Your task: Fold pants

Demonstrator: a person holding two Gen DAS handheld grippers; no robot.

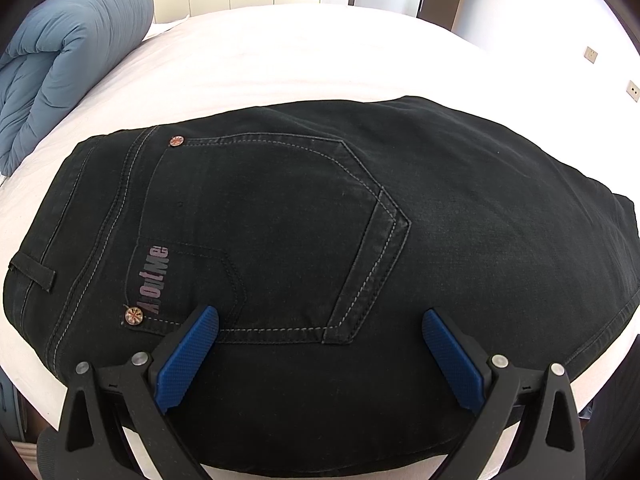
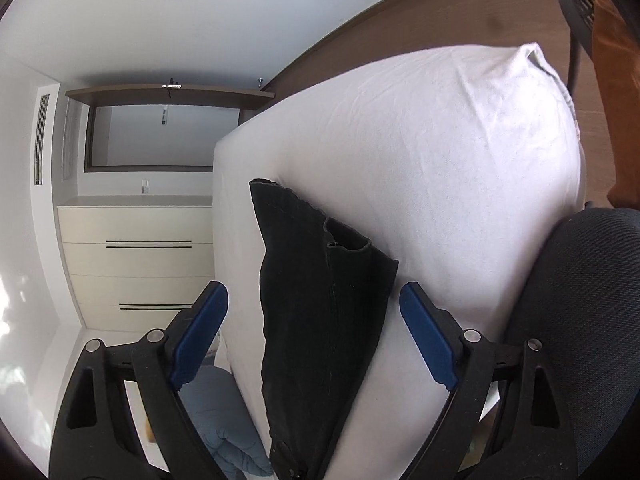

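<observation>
1. One large bed (image 1: pixel 280 52) fills both views, its mattress covered by a smooth white sheet with faint creases; in the right wrist view the sheet is tucked around a rounded mattress corner.
2. Black pants (image 1: pixel 360 220) of dense denim lie flat on the sheet near the bed's near edge, spread across most of the left wrist view. Pale contrast stitching outlines a pointed, five-sided back pocket (image 1: pixel 272 232), and a belt loop sits at the waistband on the left.
3. In the right wrist view the pant legs (image 2: pixel 320 300) run along the bed's edge as a narrow, tapering dark strip, ending in two open hems whose cut edges curl slightly.
4. A padded blue quilt (image 1: pixel 68 60), puffy and ribbed, is rolled in a thick bundle at the bed's far left corner.
5. The left gripper (image 1: pixel 320 320) hangs over the pants below the pocket, its blue textured pads (image 1: pixel 188 360) spread wide apart with nothing clamped; whether the tips touch the cloth I cannot tell.
6. The right gripper (image 2: pixel 314 294) also stands wide apart, the leg strip lying between its blue pads (image 2: pixel 428 336) without being pinched.
7. Two small coppery rivets (image 1: pixel 133 315) mark the pocket corners, beside grey printed lettering.
</observation>
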